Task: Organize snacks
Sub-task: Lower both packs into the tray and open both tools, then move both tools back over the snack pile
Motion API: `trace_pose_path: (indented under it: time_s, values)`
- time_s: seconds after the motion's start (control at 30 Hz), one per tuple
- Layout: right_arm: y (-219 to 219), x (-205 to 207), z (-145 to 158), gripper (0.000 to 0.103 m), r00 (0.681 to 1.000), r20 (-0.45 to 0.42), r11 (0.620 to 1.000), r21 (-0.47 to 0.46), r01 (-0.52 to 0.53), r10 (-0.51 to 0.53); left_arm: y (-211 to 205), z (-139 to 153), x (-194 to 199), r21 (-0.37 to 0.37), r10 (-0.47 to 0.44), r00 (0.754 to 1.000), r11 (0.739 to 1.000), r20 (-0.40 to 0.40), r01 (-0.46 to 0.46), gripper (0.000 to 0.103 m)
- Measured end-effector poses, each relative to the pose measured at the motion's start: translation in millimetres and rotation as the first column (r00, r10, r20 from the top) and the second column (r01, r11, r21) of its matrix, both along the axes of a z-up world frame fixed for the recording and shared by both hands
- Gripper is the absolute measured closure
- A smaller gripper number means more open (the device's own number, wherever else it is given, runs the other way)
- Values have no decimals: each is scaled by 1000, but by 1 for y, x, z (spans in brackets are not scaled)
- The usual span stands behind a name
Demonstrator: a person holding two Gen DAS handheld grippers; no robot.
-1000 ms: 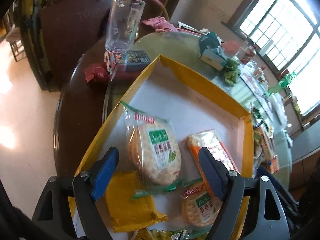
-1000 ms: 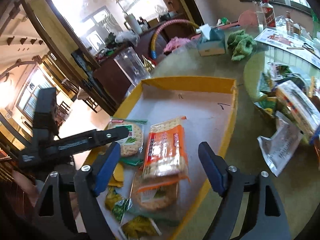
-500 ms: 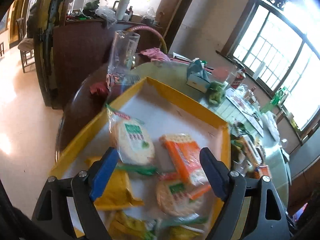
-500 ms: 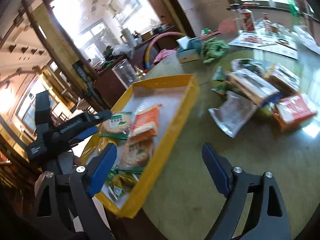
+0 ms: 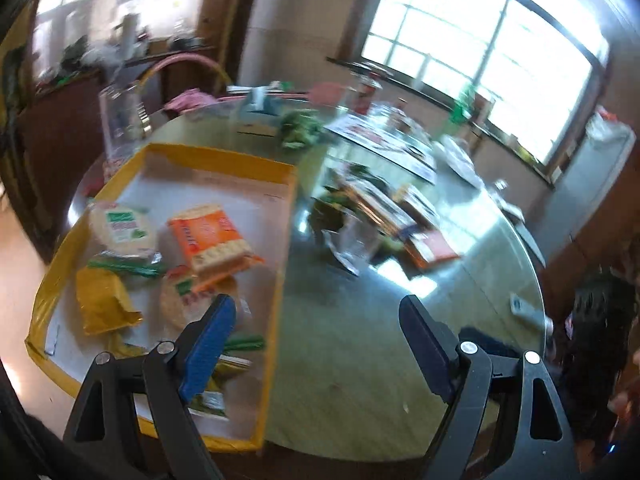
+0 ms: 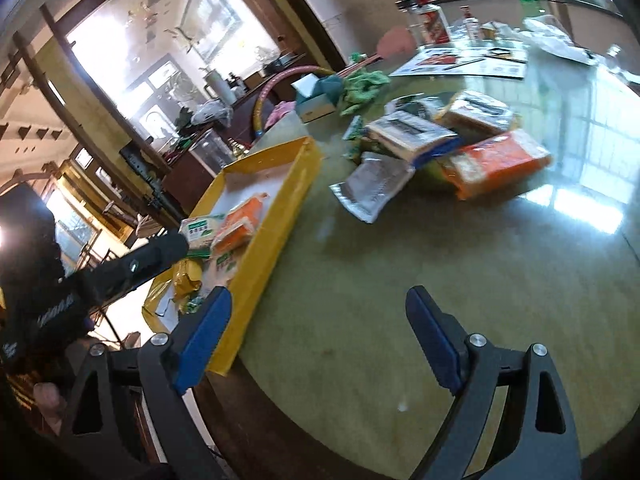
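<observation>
- On the round glass-topped worktop (image 6: 360, 280) a yellow tray (image 5: 280, 264) sits at the left edge, holding the sorted snacks.
- Inside the tray: an orange cracker pack (image 5: 208, 240), 2 round cracker packs with green labels (image 5: 124, 230), and a yellow packet (image 5: 102, 304); the print on all is too blurred to read.
- Well right of the tray lies a loose heap of snacks (image 6: 448, 140): an orange pack (image 6: 500, 160), a silver pouch (image 6: 372, 188) and tan packs with dark labels, none legible.
- Left gripper (image 5: 316, 344) hovers over the tray's right wall, fingers wide, nothing between them.
- Right gripper (image 6: 320, 340) hangs above bare worktop by the tray's near corner; its fingers have just been opening and stand wide, empty.
- Behind the heap: a tissue box (image 6: 316, 98), a green cloth (image 6: 364, 84) and a printed sheet (image 6: 464, 60), its writing unreadable.
</observation>
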State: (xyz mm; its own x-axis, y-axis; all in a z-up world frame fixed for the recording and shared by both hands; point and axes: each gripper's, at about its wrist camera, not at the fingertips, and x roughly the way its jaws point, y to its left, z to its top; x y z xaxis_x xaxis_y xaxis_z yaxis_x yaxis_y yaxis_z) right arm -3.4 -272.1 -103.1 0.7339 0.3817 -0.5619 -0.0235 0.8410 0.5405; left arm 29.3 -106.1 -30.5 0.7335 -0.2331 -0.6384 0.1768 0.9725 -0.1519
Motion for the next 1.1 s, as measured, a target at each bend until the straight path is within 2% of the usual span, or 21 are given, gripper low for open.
trace_pose_path:
  time_s: [0.1,0.3,0.47,0.67,0.87,0.93,1.07,1.1]
  values:
    - [-16,-10,-2,14,999,-4,999,11,43,-43,-13,-2,-5,40,-49,999,998,-9,49,19]
    - [-46,-22,-9,14,994,-19,993,40,110,-109,-29,-12,-6,99,-88,996,991,-17,89,19]
    - [-65,-20,-19,14,992,-25,990,58,128,-127,-42,-20,13,152,-100,994,983,-36,104,19]
    - [-82,-10,-32,14,986,-58,983,95,158,-153,-70,-24,64,287,-137,990,947,-37,142,19]
    - [-90,2,-40,14,986,-72,983,103,154,-147,-95,-42,127,366,-158,980,910,-124,193,21]
    - [-91,5,-43,15,988,-72,983,108,146,-139,-96,-49,145,376,-137,978,908,-155,186,32]
    - [-91,8,-45,15,989,-74,984,113,138,-130,-95,-59,167,388,-82,977,909,-195,154,46]
    - [-91,9,-45,15,989,-74,984,113,137,-129,-94,-63,171,395,-73,975,906,-210,153,54]
